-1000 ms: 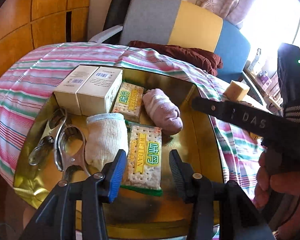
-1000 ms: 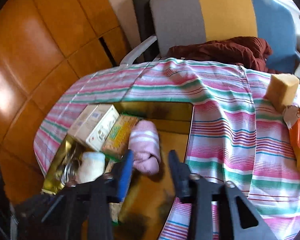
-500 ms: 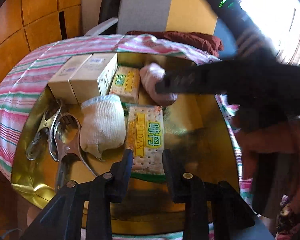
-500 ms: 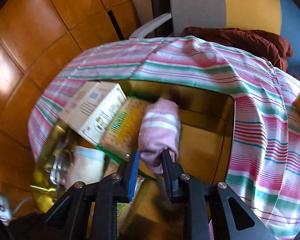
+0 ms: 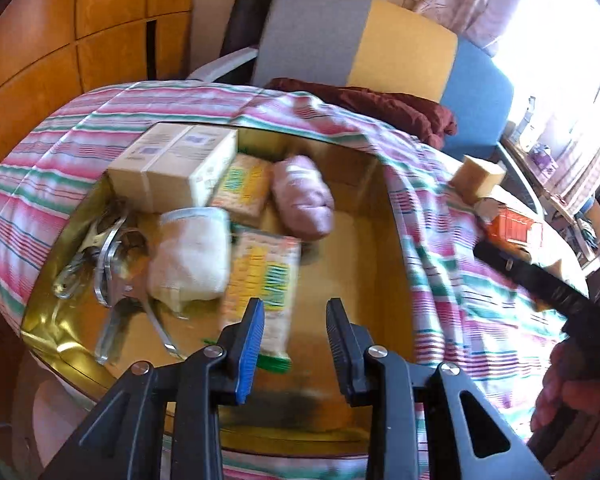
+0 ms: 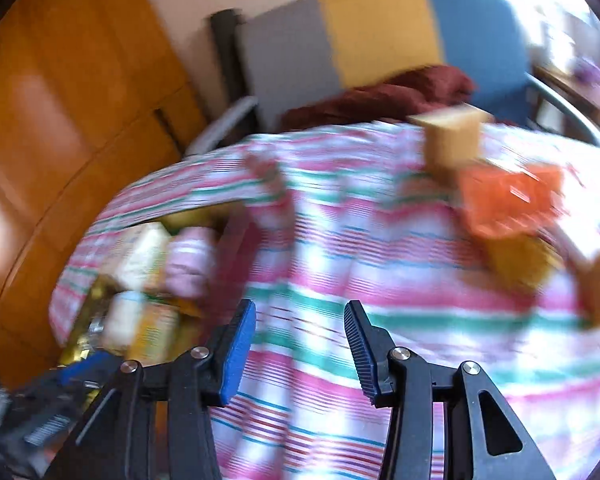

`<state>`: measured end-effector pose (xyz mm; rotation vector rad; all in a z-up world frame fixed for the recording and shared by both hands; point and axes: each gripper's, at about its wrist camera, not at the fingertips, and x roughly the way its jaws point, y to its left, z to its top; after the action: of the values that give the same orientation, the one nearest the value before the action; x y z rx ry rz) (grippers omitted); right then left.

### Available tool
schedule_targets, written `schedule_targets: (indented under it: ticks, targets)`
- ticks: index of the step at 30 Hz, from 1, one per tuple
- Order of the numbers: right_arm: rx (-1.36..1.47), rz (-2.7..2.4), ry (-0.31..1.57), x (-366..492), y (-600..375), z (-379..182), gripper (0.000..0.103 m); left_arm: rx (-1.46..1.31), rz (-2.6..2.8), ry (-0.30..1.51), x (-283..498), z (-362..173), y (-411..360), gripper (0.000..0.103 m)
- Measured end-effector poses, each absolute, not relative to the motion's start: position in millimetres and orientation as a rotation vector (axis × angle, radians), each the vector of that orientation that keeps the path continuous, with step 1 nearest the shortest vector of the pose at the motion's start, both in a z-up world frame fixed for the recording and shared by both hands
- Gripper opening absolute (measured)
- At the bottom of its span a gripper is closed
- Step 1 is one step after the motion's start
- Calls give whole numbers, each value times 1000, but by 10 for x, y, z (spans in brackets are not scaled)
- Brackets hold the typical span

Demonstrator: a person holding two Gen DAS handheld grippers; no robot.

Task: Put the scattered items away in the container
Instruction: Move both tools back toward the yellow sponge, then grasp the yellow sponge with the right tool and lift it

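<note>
- Container: the gold tray (image 5: 392, 264) sits on the striped cloth (image 5: 440, 248), with its right half bare.
- Already stowed, clockwise from 11 o'clock in the tray: two boxes (image 5: 172, 168), a cracker pack (image 5: 242, 188), a pink sock (image 5: 302, 198), a second cracker pack (image 5: 266, 276) near the centre, a white sock (image 5: 190, 258) and metal clips (image 5: 108, 264) at 9 o'clock.
- The items touch or overlap one another; the boxes stand against the far wall.
- Left gripper (image 5: 296, 332): jaws moderately apart, nothing between them. It hangs over the near edge of the tray, at 6 o'clock, with the blue pad just above the near end of the second cracker pack.
- Right gripper (image 6: 300, 340): jaws wide apart, nothing held. It points across the cloth outside the tray toward 1 o'clock; this view is heavily blurred.
- Left to do: a tan block (image 6: 452, 144) and an orange pack (image 6: 508, 200) lie on the cloth at 1 to 2 o'clock, well apart from the tray. A yellowish item just below the orange pack is too blurred to identify.
- Judgement: most of the work looks complete; the remaining items sit on the right gripper's side.
</note>
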<state>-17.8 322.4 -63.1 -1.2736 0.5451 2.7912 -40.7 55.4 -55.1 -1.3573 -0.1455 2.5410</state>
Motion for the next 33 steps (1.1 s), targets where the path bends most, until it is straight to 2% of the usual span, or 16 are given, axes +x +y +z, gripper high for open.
schedule_targets:
  ticks: [3,7,9,10,11,14,18,19,20,24,29,33]
  targets:
    - [-1221,2651,629,19,3726,-694,52,-1346,2500,-152,-331,-526,699,33]
    - [-1013,2552,580,341,4301,-501,60,-1320,2434,-126,-191,-496,906,33]
    - [-896,2523,543,461,4548,-362,73,-1311,2410,-96,-139,-488,1012,33]
    - [-840,2495,530,502,4702,-298,86,-1307,2405,-82,-120,-486,1053,33]
    - [-812,2470,528,515,4833,-268,93,-1300,2399,-69,-102,-485,1092,33]
    - [-834,2409,596,434,5248,-322,93,-1287,2383,-20,-57,-480,1197,33]
    - [-995,2368,710,234,5529,-660,91,-1281,2389,13,-35,-476,1226,33]
    - [-1026,2367,709,223,5520,-725,80,-1280,2390,9,-35,-473,1215,33]
    - [-1059,2375,713,199,5489,-794,64,-1282,2392,3,-38,-474,1205,33]
    - [-1034,2418,534,318,5163,-818,61,-1303,2392,-15,-60,-504,1172,33]
    - [-1050,2517,614,443,4796,-820,60,-1325,2379,-22,-67,-546,1177,33]
    - [-1089,2616,602,460,4296,-768,60,-1334,2373,-15,-52,-561,1181,33]
